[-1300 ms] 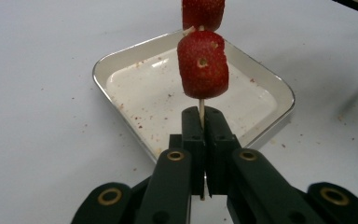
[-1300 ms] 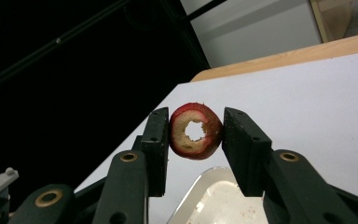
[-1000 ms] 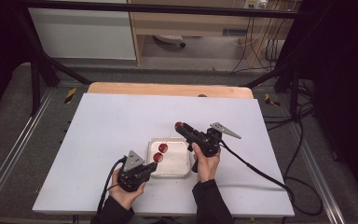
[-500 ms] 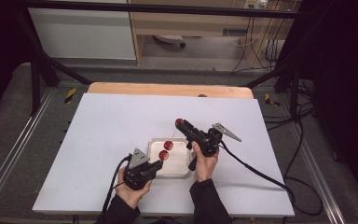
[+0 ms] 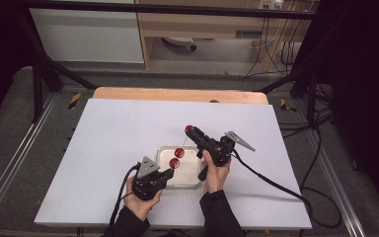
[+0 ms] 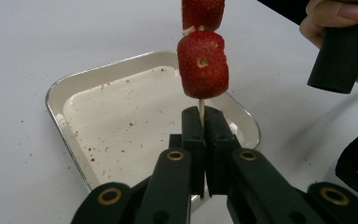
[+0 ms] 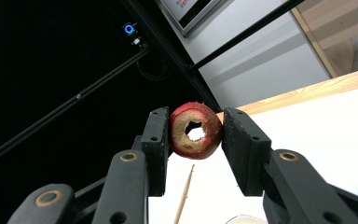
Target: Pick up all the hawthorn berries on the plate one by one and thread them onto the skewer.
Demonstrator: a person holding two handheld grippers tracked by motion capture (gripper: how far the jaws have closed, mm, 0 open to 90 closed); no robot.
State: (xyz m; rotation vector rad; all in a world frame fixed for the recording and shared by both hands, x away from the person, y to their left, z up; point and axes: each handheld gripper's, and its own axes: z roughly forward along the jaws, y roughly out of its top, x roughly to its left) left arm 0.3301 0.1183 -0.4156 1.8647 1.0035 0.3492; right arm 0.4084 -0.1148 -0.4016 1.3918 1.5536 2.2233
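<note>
My left gripper (image 6: 201, 116) is shut on the lower end of a thin wooden skewer (image 6: 201, 103). The skewer stands up with two red fruit pieces (image 6: 203, 63) threaded on it. In the high view the left gripper (image 5: 169, 173) holds them over the front left of a shallow metal tray (image 5: 193, 179). My right gripper (image 7: 195, 127) is shut on a cored red fruit ring (image 7: 184, 142), gripped by its sides with the hole facing the camera. In the high view the right gripper (image 5: 191, 131) holds it raised above the tray's far edge, beyond the skewer's fruit (image 5: 179, 152).
The tray (image 6: 74, 95) is speckled with red crumbs and lies on a white tabletop (image 5: 103, 143) with a wooden strip (image 5: 177, 95) along its far edge. The person's right hand (image 6: 324, 18) is close on the right in the left gripper view. Cables trail off the table's front.
The skewer with its two fruit pieces has shifted slightly to the right, toward the right gripper. The right gripper has stayed in place with its fruit ring.
</note>
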